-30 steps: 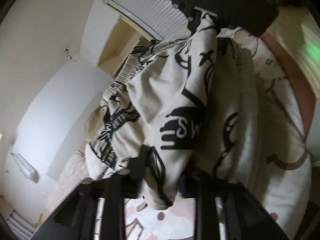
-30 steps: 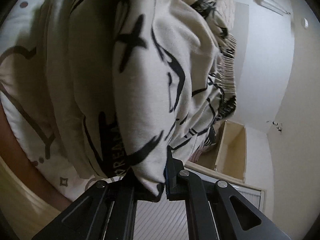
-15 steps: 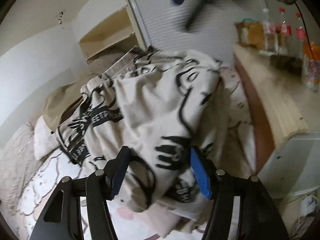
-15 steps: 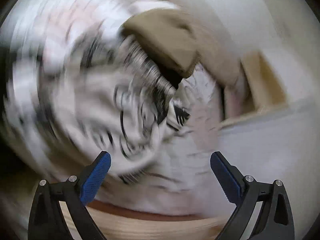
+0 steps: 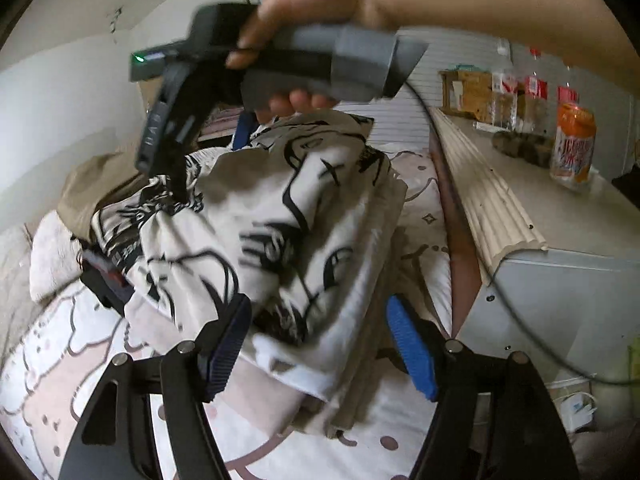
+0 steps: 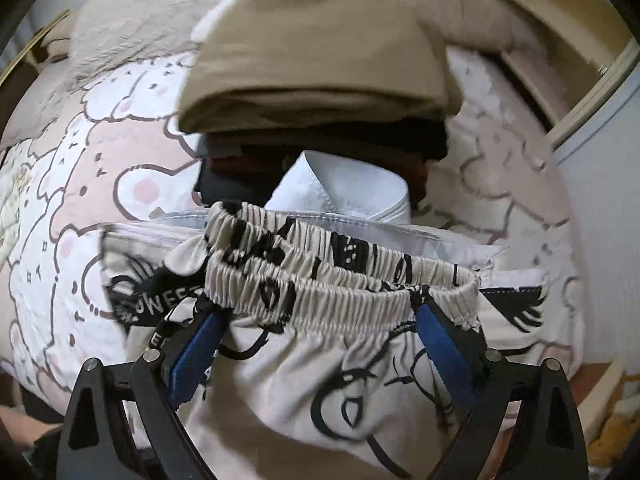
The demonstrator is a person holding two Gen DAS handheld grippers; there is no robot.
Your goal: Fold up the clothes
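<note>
Shorts (image 5: 280, 240), cream with black print, lie bunched on the bed (image 5: 80, 360). Both the left gripper (image 5: 320, 344) and right gripper (image 6: 316, 344) stand spread, straddling cloth unclenched; the waistband (image 6: 340, 276) should be squared before any crease.

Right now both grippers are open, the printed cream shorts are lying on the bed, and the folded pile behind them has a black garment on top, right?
Nearly. The top of the folded pile is a tan garment, not a black one; dark pieces lie beneath it, as the right wrist view shows. The rest holds: the left gripper and right gripper are both open, and the printed cream shorts lie on the bed.
</note>
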